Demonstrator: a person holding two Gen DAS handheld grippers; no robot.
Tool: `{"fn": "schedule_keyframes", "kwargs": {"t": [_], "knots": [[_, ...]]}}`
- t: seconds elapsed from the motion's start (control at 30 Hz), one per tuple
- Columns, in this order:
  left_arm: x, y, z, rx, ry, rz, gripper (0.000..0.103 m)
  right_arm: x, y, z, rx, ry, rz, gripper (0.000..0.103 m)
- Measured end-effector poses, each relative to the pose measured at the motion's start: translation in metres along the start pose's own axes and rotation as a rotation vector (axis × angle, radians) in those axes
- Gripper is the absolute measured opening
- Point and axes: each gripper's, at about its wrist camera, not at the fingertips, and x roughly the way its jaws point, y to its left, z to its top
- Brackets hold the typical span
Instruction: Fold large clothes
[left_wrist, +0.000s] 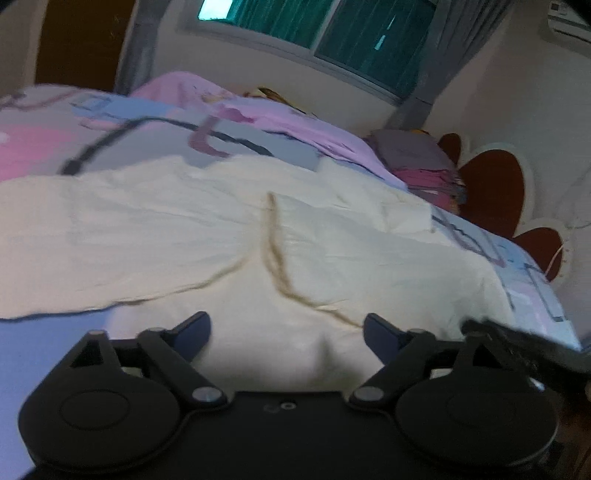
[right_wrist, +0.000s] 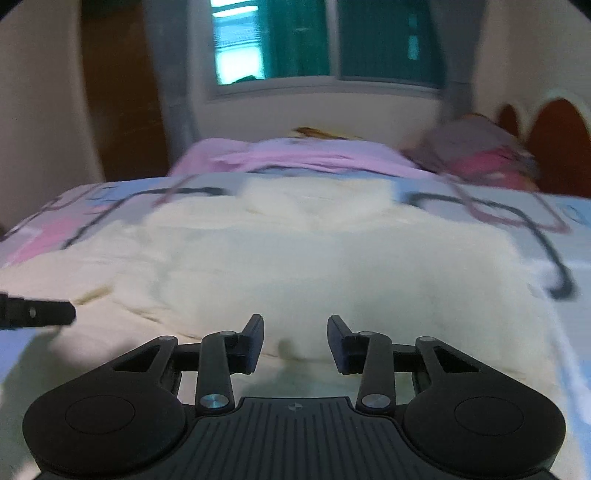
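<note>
We hold our left gripper (left_wrist: 287, 328) tilted downward, jaws spread wide with nothing between. Our right gripper (right_wrist: 295, 341) seems partly parted, though blurred.

A bed (left_wrist: 532, 280) is covered by a patterned sheet. A cream garment (left_wrist: 258, 240) is spread on it, with pink bedding (left_wrist: 280, 118) behind.

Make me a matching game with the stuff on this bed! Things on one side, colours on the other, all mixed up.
Things:
1. big garment spread on the bed
2. blanket bunched at the far side
3. tongs
4. headboard petals

Colours:
A. dark red
B. cream
C. black
D. lilac pink

Pairs: 1-B, 2-D, 3-C, 4-A
</note>
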Motion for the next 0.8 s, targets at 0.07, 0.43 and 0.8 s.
{"fn": "schedule_keyframes", "kwargs": {"t": [0.07,0.43,0.8], "knots": [[0.013,-0.002,0.003,-0.022,0.008,-0.031,0.083,-0.007,-0.022,-0.002,0.019,0.009,-0.052,0.039],[0.067,-0.01,0.027,-0.038,0.044,-0.024,0.017,-0.021,-0.121,-0.016,0.185,0.075,-0.217,0.039],[0.047,0.009,0.025,-0.033,-0.017,0.002,0.012,-0.014,-0.117,-0.015,0.164,0.093,-0.214,0.039]]}}
